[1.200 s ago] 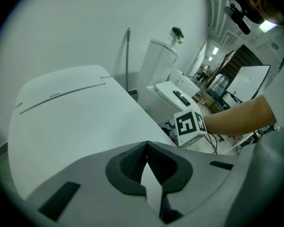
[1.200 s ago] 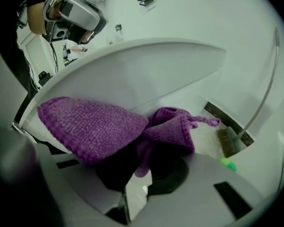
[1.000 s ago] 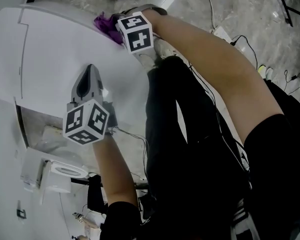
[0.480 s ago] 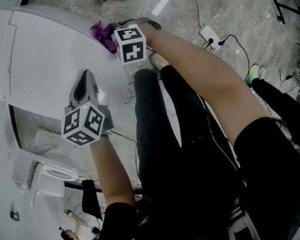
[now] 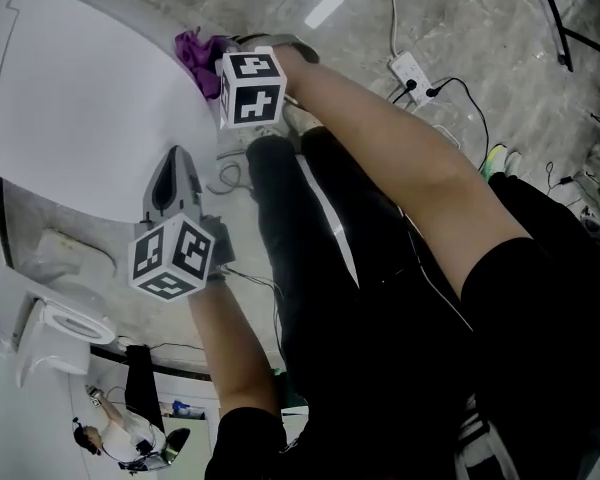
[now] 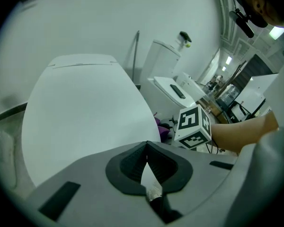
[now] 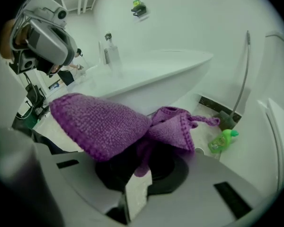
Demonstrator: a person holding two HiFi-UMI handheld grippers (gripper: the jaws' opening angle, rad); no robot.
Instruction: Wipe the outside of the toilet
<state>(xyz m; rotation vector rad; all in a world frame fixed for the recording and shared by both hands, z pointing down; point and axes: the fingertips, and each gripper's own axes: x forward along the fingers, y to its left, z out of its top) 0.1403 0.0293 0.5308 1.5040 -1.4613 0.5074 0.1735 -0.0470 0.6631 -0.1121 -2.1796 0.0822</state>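
Note:
The white toilet, lid down, fills the upper left of the head view. My right gripper is shut on a purple knitted cloth at the lid's right edge. From the right gripper view, the cloth bunches over the right gripper with the toilet's white side behind. My left gripper is shut and holds nothing, its tip at the lid's front edge. In the left gripper view the left gripper points across the lid, with the cloth peeking beyond.
My legs in black trousers stand right beside the toilet. A power strip and cables lie on the floor to the right. A green bottle and a thin upright pipe stand by the wall. Another toilet is at lower left.
The head view has swung, so the toilet sits further up and left. My left gripper has drawn back from over the lid to its front edge. The right gripper keeps the cloth at the lid's side.

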